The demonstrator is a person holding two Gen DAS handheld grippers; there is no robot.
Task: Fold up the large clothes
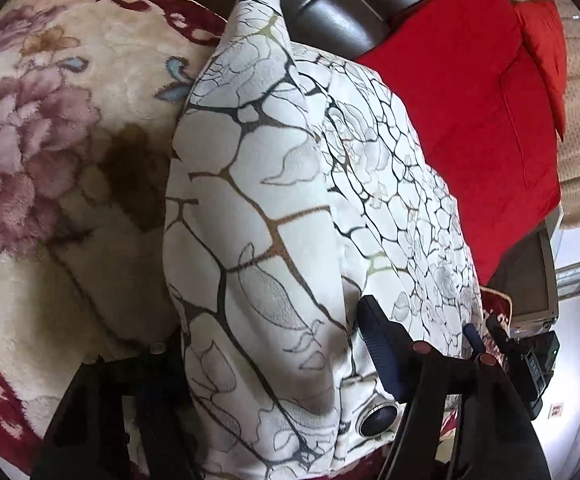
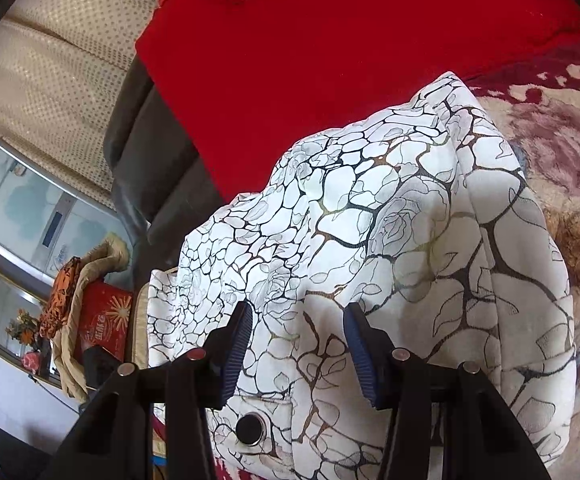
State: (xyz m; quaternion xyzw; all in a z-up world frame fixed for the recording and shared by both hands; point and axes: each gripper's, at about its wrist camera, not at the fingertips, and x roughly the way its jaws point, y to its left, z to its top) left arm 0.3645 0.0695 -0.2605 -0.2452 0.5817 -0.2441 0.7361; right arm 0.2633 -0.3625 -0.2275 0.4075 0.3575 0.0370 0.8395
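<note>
- Writing first: the only lettering I am finding is on a red box [image 2: 105, 320] with a gold starburst, sitting by the window ledge (the characters under the burst are too small to read).
- The white printed jacket [image 1: 290, 200], covered in black-and-gold crackle lines and outlined roses, is lying in a heap across the floral plush blanket [image 1: 49, 140]. Its far side is resting against a red quilt [image 1: 450, 100].
- A round dark snap button [image 1: 378, 416] is showing on the jacket's near edge, just below the tools.
- The left gripper [image 1: 255, 336] is standing fairly wide, with a thick bulge of the jacket filling the gap. Its right blue pad is lying against the cloth and the other finger is sitting in shadow, so I cannot tell whether it is actually squeezing.
- The right gripper [image 2: 298, 306] is standing about half open, with jacket cloth running between its ribbed blue fingertips [image 2: 237, 344]. I cannot tell whether the tips are pinching it.
- Only the left view is showing the jacket's far end peaking up against a dark leather headboard [image 1: 330, 12], and a black unit [image 1: 538, 364] with a small green light at the jacket's right edge.
- Only the right view is showing the box, an orange patterned cloth [image 2: 59, 296] draped beside it, and a dotted curtain [image 2: 49, 60] hanging over a glass pane (all well apart from the jacket).
</note>
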